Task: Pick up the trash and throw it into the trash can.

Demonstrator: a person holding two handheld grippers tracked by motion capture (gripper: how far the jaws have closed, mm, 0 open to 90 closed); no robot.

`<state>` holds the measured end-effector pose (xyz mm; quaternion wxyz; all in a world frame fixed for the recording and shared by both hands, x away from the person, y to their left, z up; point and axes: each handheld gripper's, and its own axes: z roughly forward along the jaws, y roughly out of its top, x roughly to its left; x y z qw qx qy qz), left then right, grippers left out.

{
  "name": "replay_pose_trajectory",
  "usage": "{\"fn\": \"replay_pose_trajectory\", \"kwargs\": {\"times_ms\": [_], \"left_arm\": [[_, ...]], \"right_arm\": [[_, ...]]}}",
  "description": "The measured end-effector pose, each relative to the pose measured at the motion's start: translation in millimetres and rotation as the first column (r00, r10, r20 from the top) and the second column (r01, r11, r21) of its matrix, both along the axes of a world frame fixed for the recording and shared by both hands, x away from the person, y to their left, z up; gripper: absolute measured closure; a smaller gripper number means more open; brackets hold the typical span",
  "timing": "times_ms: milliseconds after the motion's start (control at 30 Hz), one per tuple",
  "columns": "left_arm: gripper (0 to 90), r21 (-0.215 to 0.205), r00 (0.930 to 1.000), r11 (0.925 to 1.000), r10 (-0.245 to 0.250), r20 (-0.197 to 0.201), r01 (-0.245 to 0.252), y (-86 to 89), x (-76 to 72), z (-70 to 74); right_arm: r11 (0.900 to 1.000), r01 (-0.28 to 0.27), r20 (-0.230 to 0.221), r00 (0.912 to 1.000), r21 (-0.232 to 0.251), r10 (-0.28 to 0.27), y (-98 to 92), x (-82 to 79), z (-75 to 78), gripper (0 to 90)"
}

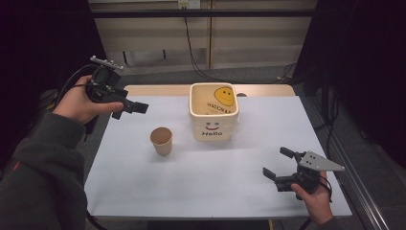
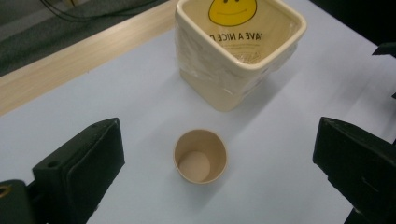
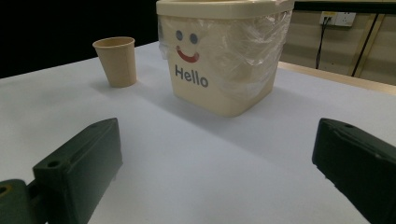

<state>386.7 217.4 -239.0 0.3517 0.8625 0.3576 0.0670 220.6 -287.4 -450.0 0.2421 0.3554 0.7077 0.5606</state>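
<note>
High view looks down the bench from above; both gripper views sit closer, sharing the paper cup and cream bin.

A white table stands before beige cabinets with cables.

Dim room, with the light falling from above onto the pale table top, the brightest area in the high view. Toward nine and three o'clock that view sinks into near black. The paper cup and the cream bin cast soft, faint shadows. The high view is grainy and slightly soft. In the right gripper view a plastic liner on the bin shows mild glare. In both gripper views the black jaws at six o'clock are close and blurred.
</note>
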Motion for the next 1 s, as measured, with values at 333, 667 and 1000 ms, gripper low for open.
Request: {"fn": "replay_pose_trajectory", "kwargs": {"times_ms": [333, 667, 1000], "left_arm": [[2.4, 0.126, 0.9961, 0.9917, -0.015, -0.087, 0.026, -18.6, 24.1, 6.3], [2.7, 0.192, 0.9878, 0.9809, 0.002, -0.156, 0.028, -39.2, 40.5, 2.9], [2.8, 0.273, 0.9793, 0.9608, 0.006, -0.203, 0.051, -55.0, 50.0, -15.5]], "right_arm": [[1.000, -0.003, 0.001, 1.0000, -0.002, 0.003, 0.0, 0.4, -0.1, 1.0], [1.000, -0.003, 0.002, 1.0000, -0.005, 0.003, 0.8, 0.3, 0.5, 1.1], [1.000, -0.001, 0.005, 1.0000, 0.005, 0.001, 0.9, 0.6, 0.6, 1.3]]}}
